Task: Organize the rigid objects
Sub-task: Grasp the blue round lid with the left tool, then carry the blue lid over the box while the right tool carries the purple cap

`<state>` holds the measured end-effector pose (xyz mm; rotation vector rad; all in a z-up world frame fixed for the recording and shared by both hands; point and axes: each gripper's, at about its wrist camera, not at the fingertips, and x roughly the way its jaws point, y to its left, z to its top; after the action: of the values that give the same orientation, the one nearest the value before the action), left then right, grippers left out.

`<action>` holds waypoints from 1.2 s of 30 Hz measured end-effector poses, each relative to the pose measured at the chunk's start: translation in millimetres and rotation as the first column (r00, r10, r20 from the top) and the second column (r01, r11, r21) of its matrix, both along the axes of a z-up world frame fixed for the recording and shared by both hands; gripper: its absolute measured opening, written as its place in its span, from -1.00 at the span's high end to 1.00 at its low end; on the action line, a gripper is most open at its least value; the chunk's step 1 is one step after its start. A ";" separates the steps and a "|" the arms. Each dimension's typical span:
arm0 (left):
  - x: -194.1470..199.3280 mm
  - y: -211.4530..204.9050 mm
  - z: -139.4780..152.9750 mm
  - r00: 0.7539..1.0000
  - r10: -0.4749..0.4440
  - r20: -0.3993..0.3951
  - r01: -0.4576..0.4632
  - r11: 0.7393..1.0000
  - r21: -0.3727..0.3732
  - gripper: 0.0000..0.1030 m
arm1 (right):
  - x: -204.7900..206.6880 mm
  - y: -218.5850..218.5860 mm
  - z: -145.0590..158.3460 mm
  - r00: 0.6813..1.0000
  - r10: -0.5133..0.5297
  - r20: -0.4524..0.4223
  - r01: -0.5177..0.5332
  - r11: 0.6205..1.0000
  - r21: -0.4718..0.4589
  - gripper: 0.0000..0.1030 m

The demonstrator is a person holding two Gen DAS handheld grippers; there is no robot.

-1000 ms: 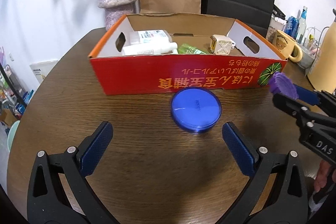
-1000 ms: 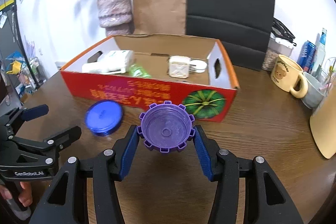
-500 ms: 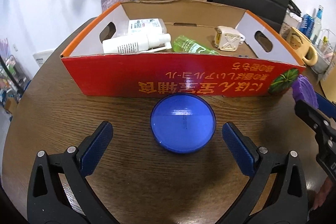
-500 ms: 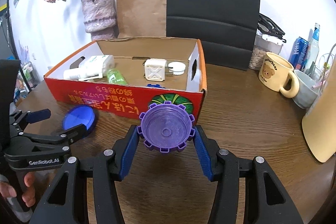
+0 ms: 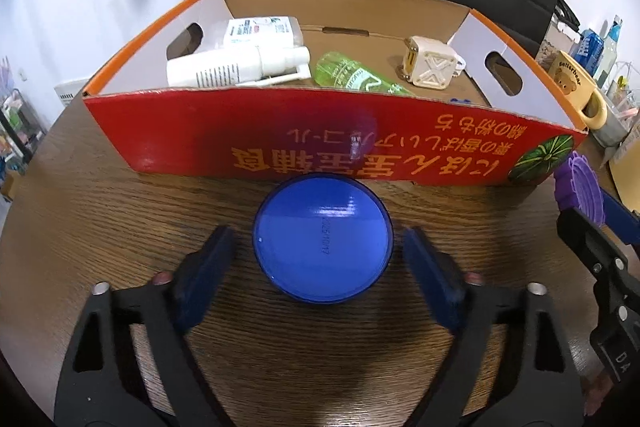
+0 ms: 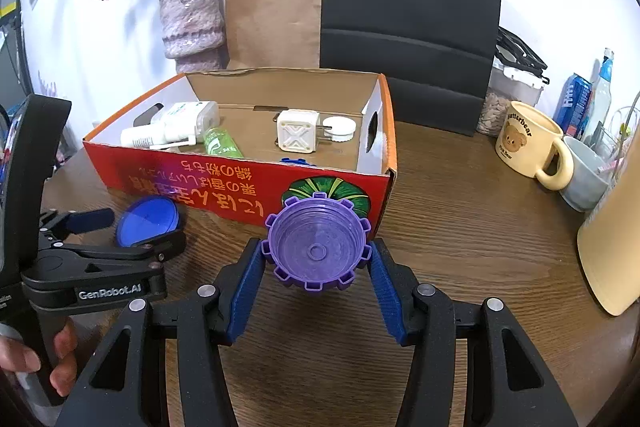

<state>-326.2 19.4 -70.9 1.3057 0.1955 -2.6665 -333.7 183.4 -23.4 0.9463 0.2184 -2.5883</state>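
My left gripper (image 5: 318, 259) is closing; the blue lid (image 5: 322, 239) lies flat between its pads, untouched, just near of the red box (image 5: 280, 135). My right gripper (image 6: 316, 267) clamps the purple toothed cap (image 6: 318, 243) above the table (image 6: 460, 227).

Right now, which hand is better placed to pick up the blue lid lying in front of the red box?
Left. The left gripper already straddles the blue lid, jaws closing around it, pads not yet touching. The right gripper is occupied, shut on the purple cap.
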 end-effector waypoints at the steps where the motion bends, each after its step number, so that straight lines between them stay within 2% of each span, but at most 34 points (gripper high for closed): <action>1: 1.1 1.2 1.0 1.000 -0.005 -0.006 0.005 1.000 -0.003 -0.23 | 0.1 0.0 -0.2 1.000 0.001 0.000 -0.001 1.000 0.001 -0.12; 9: 8.4 1.6 4.2 0.999 -0.019 -0.029 0.018 1.000 -0.020 -0.22 | 2.3 -0.7 -0.1 1.000 0.004 -0.006 -0.004 1.000 -0.001 -0.12; 25: 40.6 5.8 42.0 0.980 -0.090 -0.178 0.076 0.994 -0.084 -0.22 | 10.6 -0.2 9.5 0.999 0.009 -0.051 -0.011 0.999 -0.033 -0.12; 36: 56.3 0.4 57.5 0.968 -0.101 -0.228 0.079 0.991 -0.104 -0.23 | 24.8 -6.1 19.2 0.994 0.026 -0.102 -0.031 0.998 -0.051 -0.12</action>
<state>-269.9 19.8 -13.3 0.9948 0.0389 -2.8643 -308.8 177.3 -4.3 0.7887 0.1881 -2.6049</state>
